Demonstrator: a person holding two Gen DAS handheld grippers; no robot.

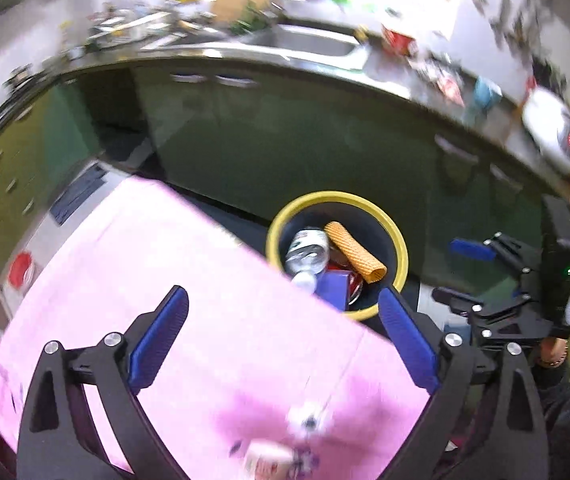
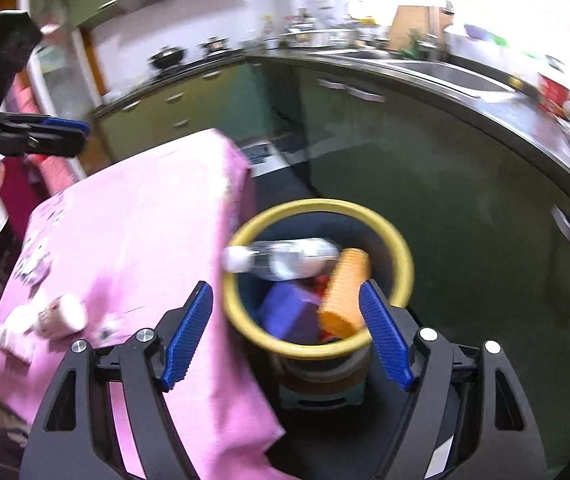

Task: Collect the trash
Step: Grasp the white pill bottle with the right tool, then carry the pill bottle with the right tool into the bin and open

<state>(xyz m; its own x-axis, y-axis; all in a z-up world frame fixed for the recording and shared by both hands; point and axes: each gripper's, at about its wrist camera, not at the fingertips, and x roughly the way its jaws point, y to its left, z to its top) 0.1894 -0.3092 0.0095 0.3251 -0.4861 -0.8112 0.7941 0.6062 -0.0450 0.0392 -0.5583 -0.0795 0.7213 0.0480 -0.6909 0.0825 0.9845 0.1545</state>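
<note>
Both grippers, left gripper and right gripper, stood released and empty; next grab: small bottle on pink cloth, approached squarely, then bin.

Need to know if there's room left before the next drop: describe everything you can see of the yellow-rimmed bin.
The bin is round and dark-walled with a yellow rim, standing upright on the floor beside the pink-covered table. It looks nearly full: a clear plastic bottle lies across the top, its white cap over the rim, beside an orange ribbed roll, a purple box and something red underneath.
</note>
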